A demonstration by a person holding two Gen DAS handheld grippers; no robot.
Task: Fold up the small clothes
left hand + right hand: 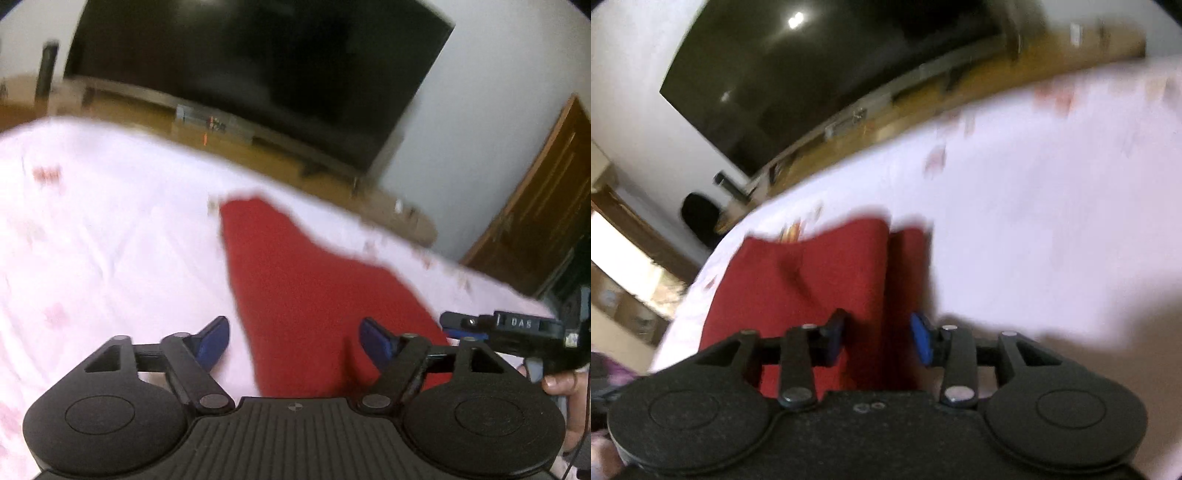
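One pink bedsheet (110, 229), biggest thing in view. Red garment (295, 288) lies flat on it, partly folded. Left gripper (295, 341) spread wide, empty, over the garment's near edge. Right gripper (879, 339) also open, straddling the fold, nothing pinched.

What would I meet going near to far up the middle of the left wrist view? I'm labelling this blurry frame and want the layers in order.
left gripper, jaws open → red garment → pink bedsheet → wooden floor → low TV stand → dark TV screen
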